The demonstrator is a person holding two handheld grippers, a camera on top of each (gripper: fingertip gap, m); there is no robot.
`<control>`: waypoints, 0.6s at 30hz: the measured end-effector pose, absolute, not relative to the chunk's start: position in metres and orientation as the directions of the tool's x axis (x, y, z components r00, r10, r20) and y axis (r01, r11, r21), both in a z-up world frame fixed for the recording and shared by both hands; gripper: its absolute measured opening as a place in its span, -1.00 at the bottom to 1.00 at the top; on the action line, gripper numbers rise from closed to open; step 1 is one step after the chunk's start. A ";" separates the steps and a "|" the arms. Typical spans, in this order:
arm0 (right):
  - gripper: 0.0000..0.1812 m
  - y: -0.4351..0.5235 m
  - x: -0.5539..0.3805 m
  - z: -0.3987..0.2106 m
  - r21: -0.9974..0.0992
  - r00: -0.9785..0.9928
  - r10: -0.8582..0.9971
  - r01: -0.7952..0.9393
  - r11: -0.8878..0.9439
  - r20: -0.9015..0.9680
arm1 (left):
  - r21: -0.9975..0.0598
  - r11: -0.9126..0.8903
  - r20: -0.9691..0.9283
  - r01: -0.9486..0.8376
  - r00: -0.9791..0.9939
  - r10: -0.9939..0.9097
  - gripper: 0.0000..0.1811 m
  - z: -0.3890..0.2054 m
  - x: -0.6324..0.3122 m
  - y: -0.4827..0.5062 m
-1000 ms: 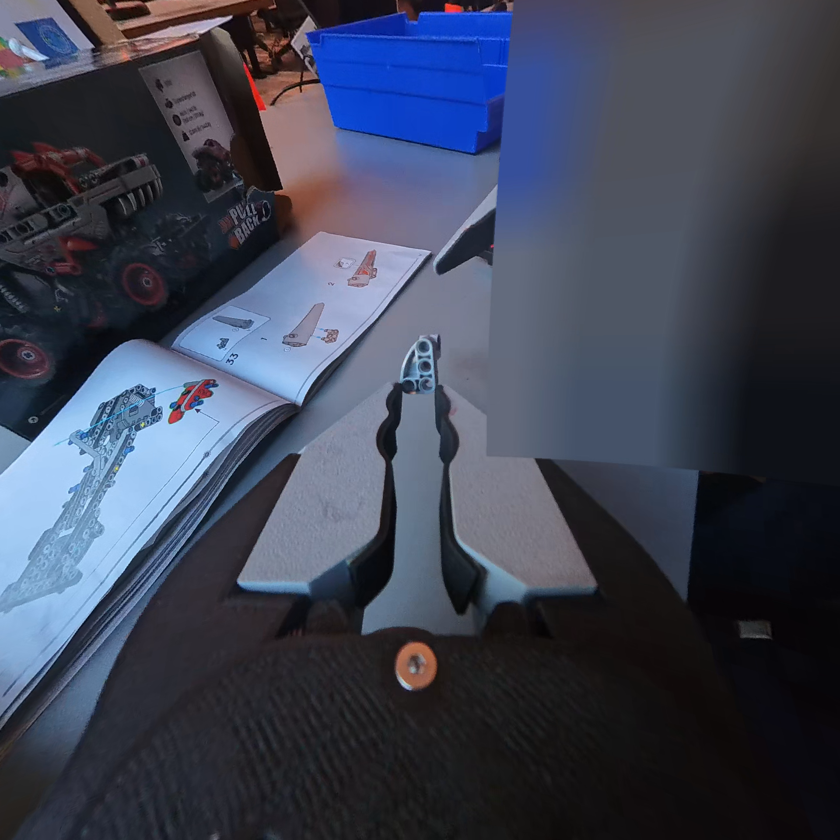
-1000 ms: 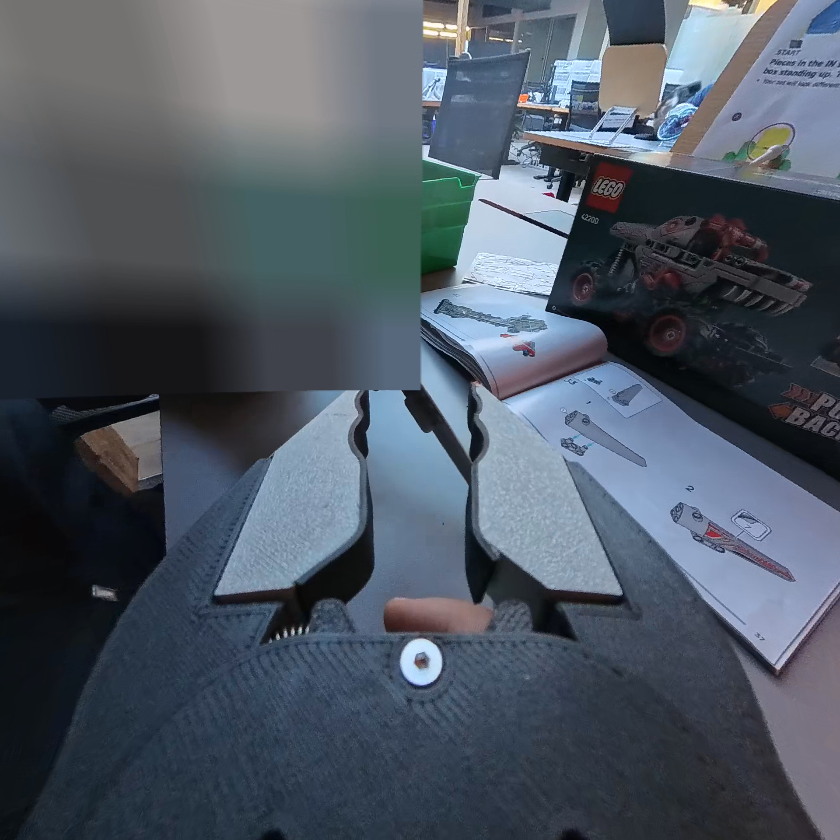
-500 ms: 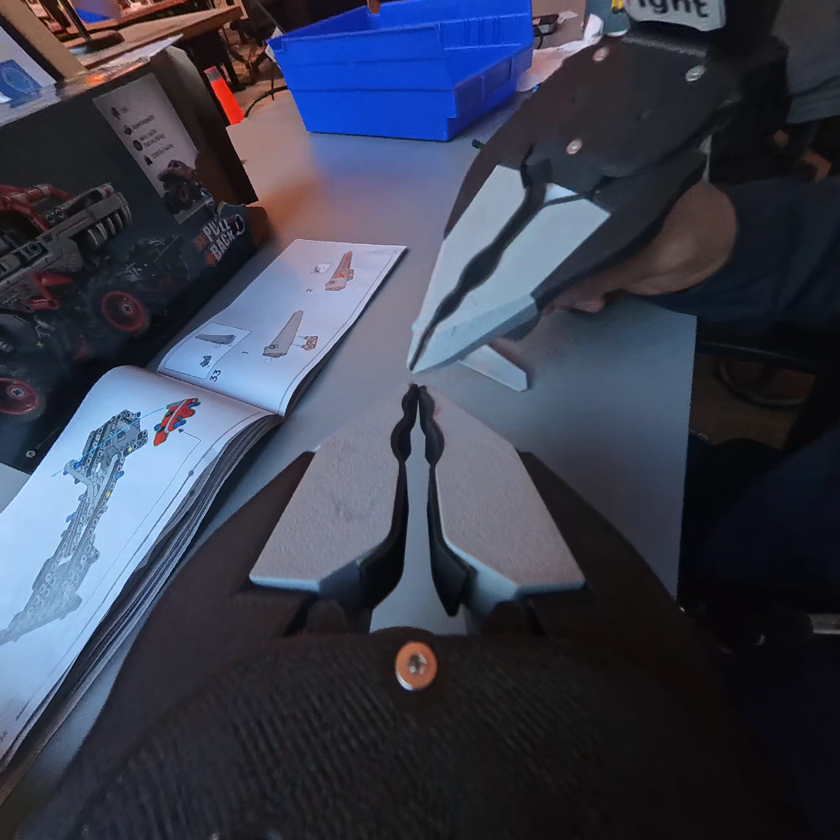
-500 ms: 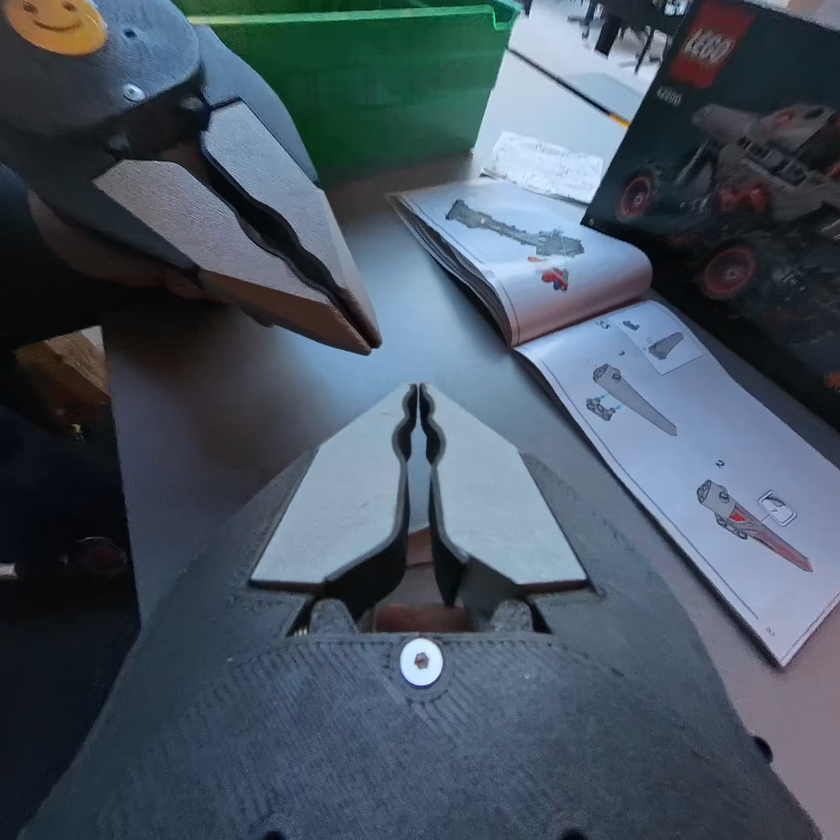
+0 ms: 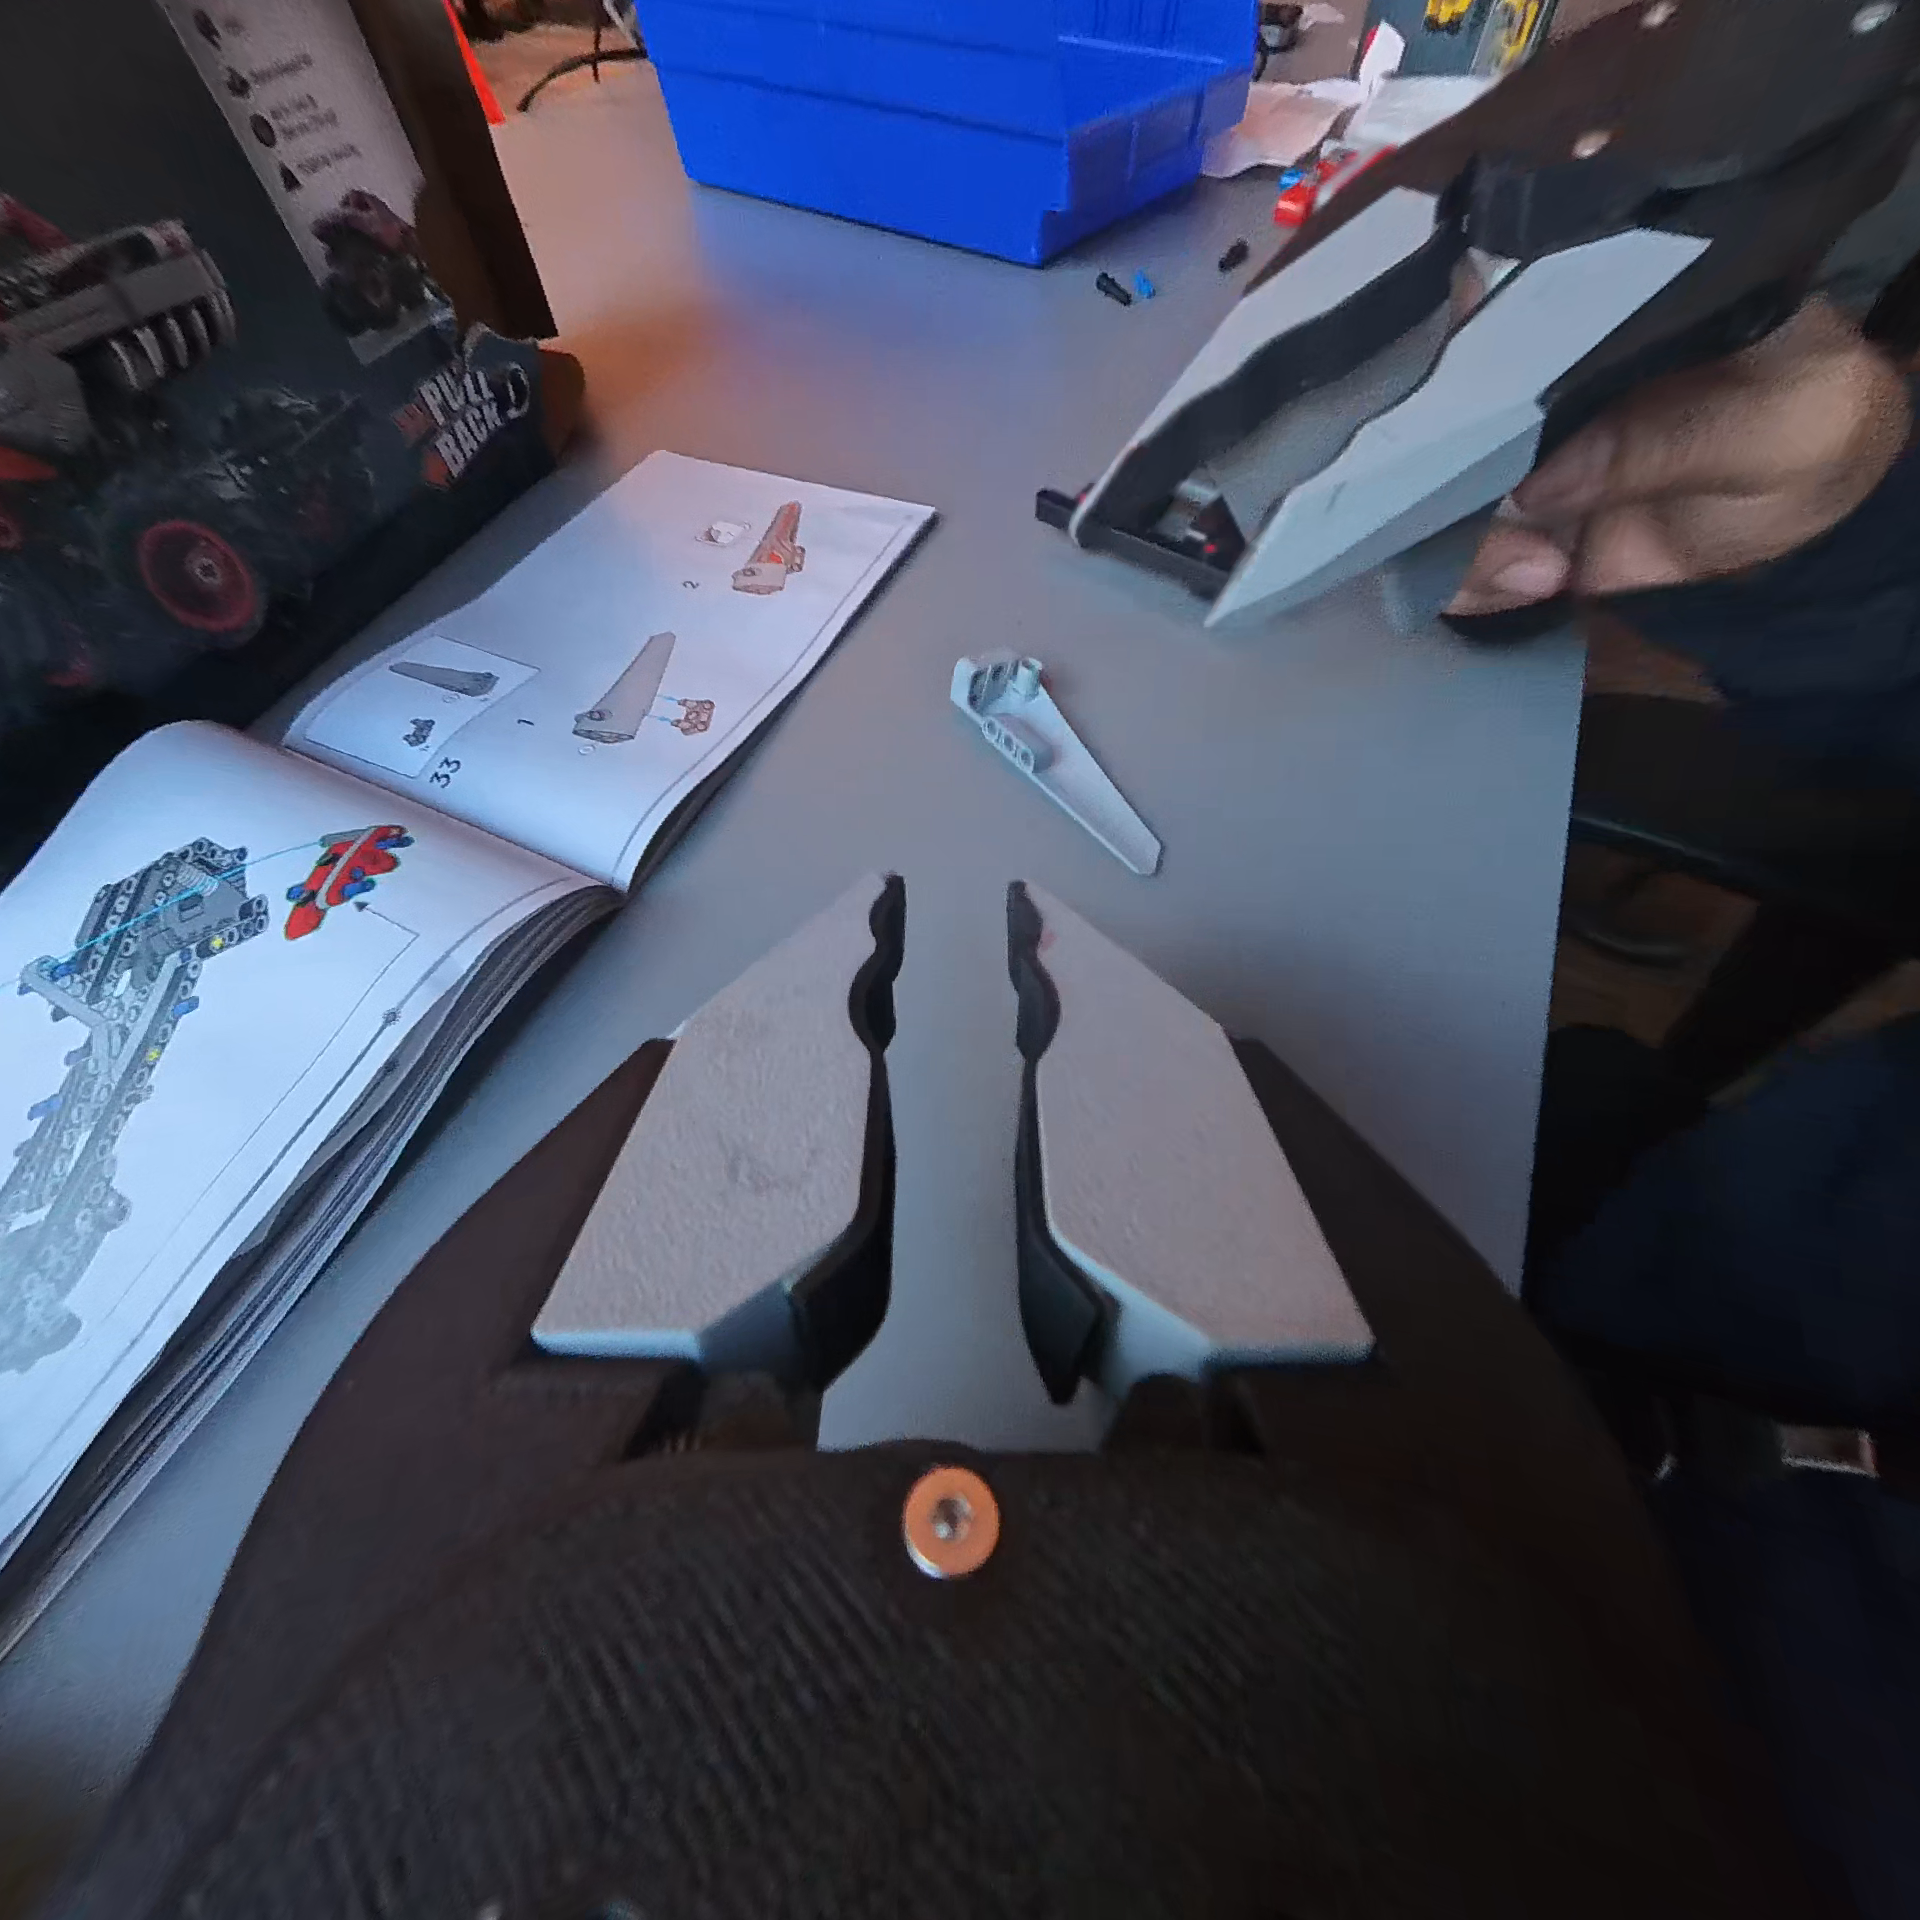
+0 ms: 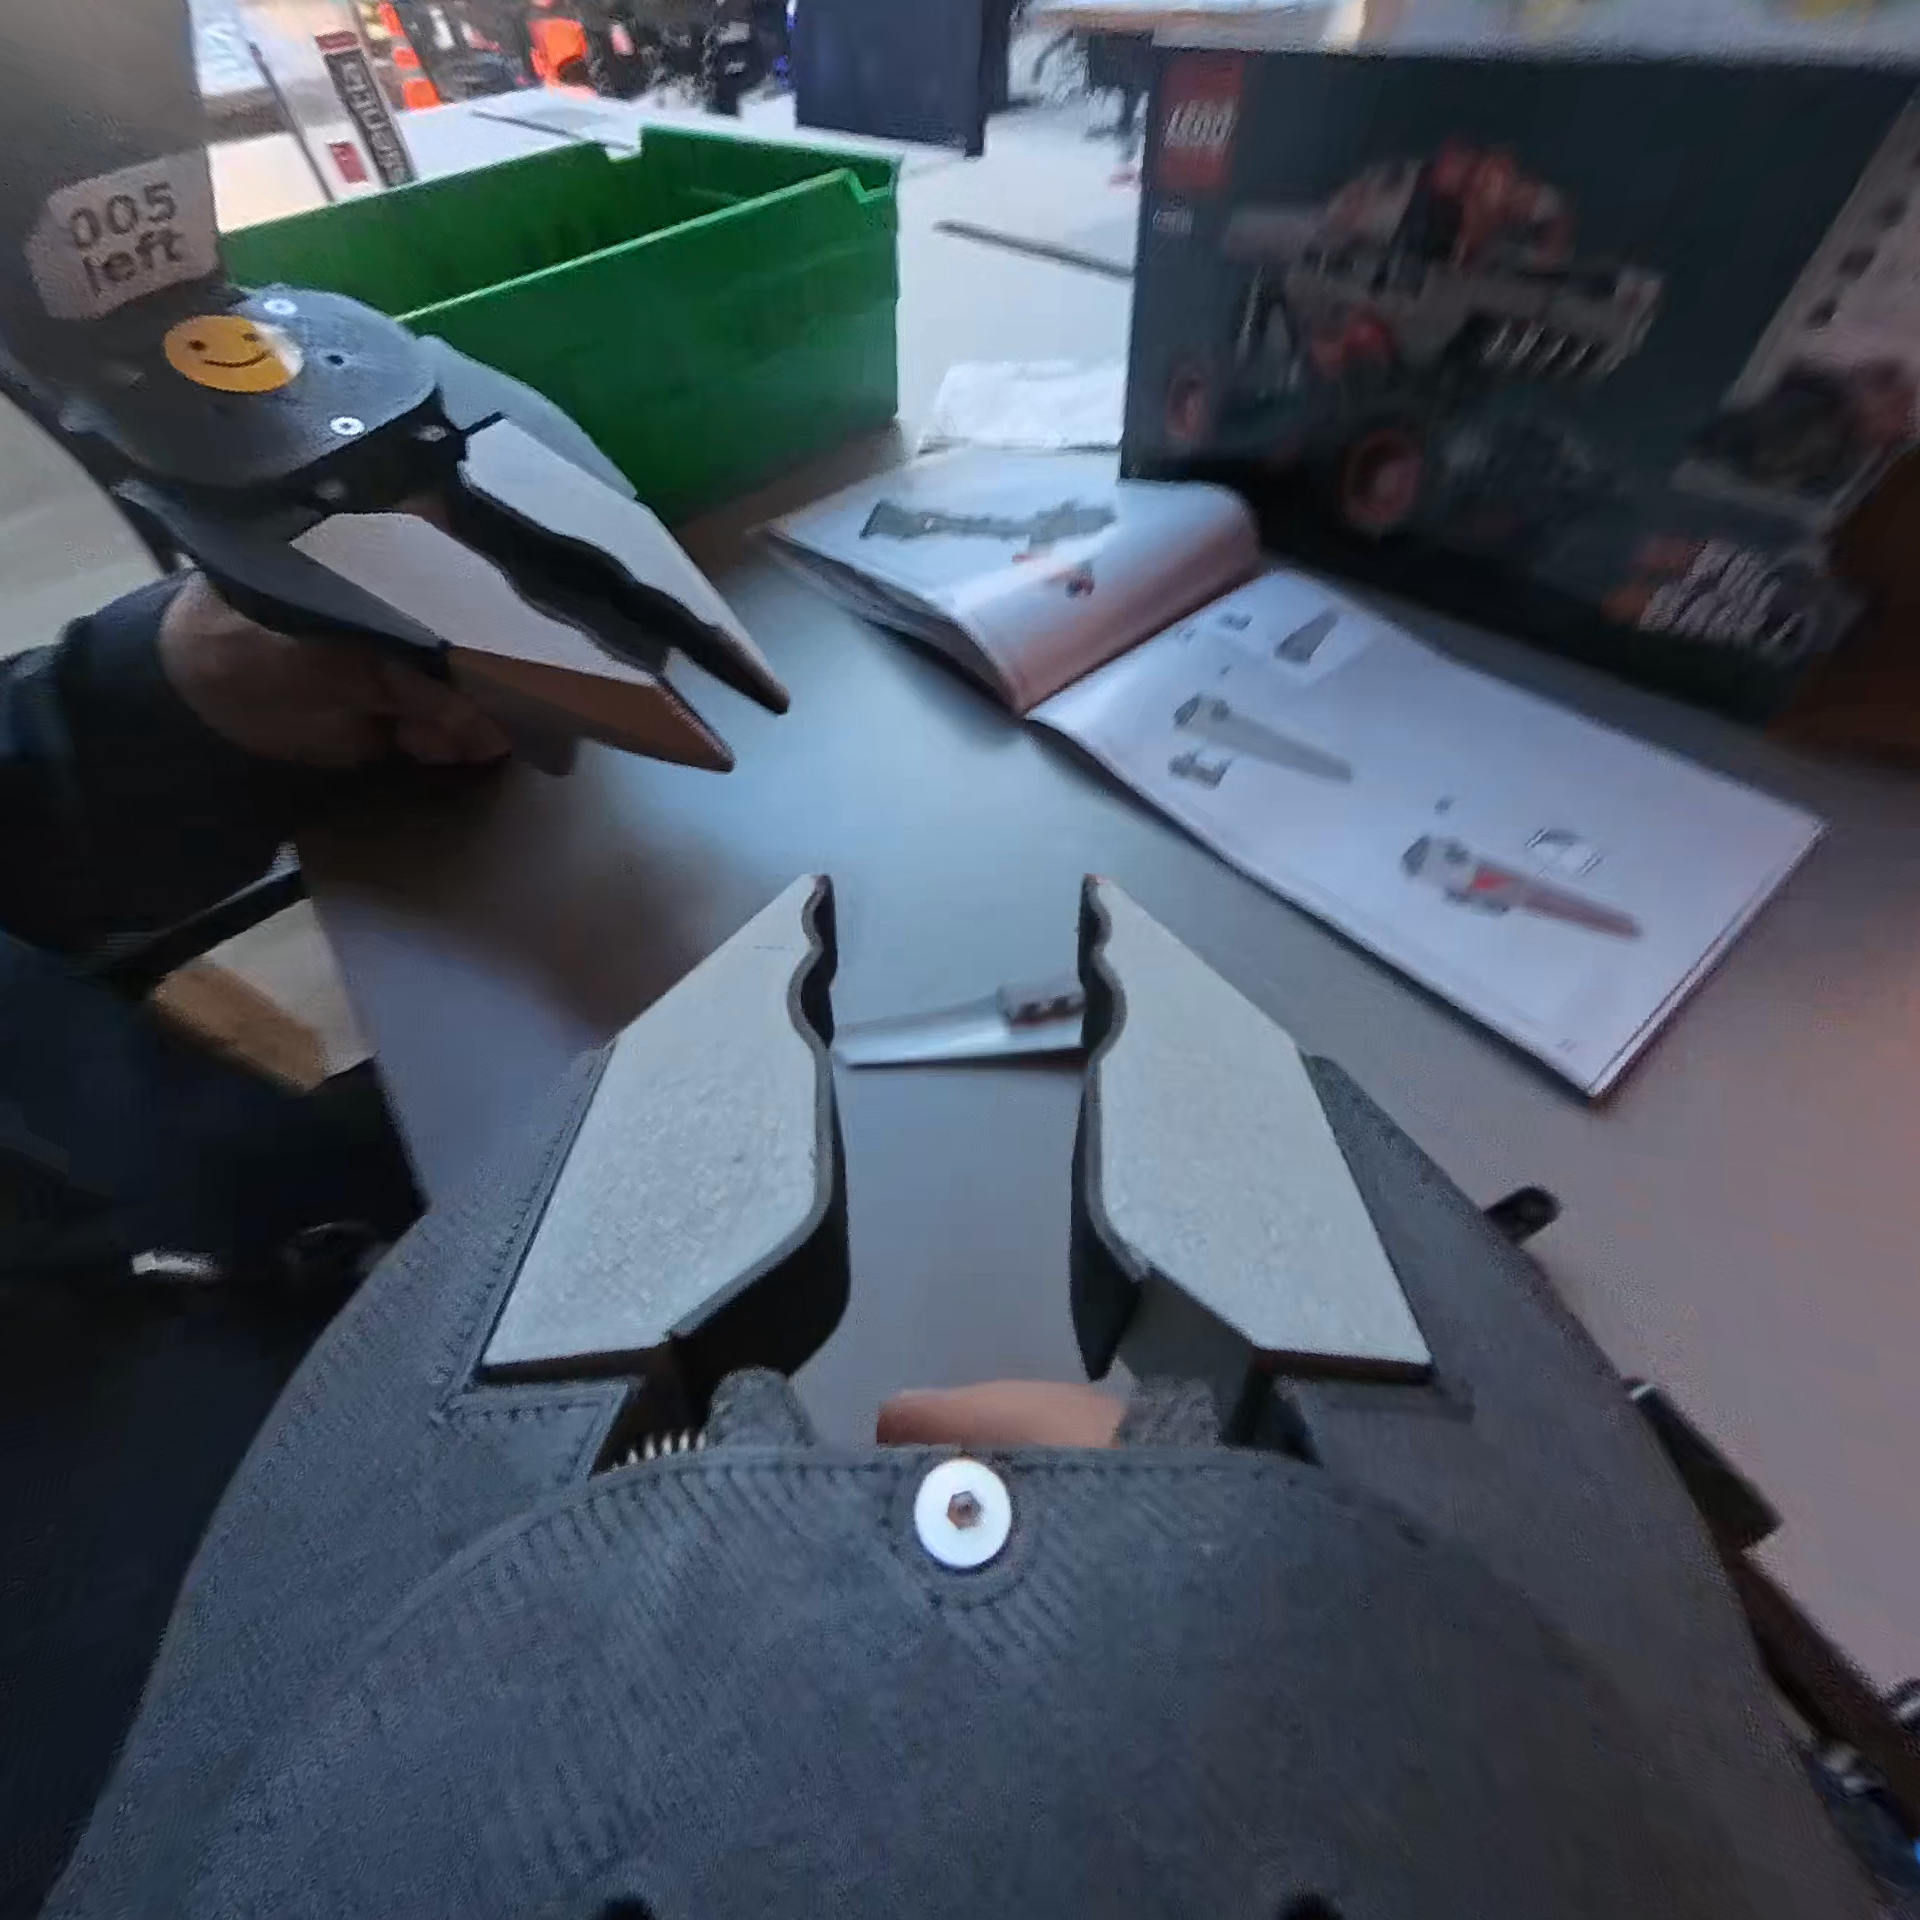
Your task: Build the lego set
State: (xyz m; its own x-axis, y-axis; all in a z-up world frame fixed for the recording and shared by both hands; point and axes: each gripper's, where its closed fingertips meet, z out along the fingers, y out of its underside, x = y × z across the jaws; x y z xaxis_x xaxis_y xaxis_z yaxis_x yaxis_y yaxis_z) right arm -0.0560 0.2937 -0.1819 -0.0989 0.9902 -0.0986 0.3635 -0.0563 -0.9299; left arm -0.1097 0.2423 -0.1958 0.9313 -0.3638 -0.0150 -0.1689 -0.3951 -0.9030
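Observation:
A grey wedge-shaped Lego panel [image 5: 1049, 758] lies flat on the grey table [image 5: 1351, 883], just beyond my left gripper [image 5: 954, 899], which is open and empty. The panel also shows in the right wrist view [image 6: 956, 1023], between the tips of my right gripper [image 6: 956, 904], which is open and empty above the table. In the left wrist view the right gripper [image 5: 1158, 566] hangs at the upper right over a dark Lego piece with red [image 5: 1138, 535]. The left gripper [image 6: 748, 732] shows at the upper left of the right wrist view.
The open instruction booklet [image 5: 623, 644] lies left of the panel, with the set's box [image 5: 208, 416] behind it. A blue bin [image 5: 935, 114] stands at the back, with small loose pieces [image 5: 1127, 286] near it. A green bin [image 6: 675, 291] stands behind the left gripper. The tips of one gripper are about 8 cm away from the tips of the other.
A second ago my left gripper held a grey piece at its tips. Half a second ago both grippers were shut. Now both are open and the grey panel lies on the table.

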 end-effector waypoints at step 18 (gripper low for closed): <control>-0.34 0.316 -0.066 -0.246 -0.699 -0.032 0.999 0.715 0.006 -0.024 | -0.886 -0.406 -0.066 -0.222 0.929 -0.364 -0.81 -0.201 -0.108 0.238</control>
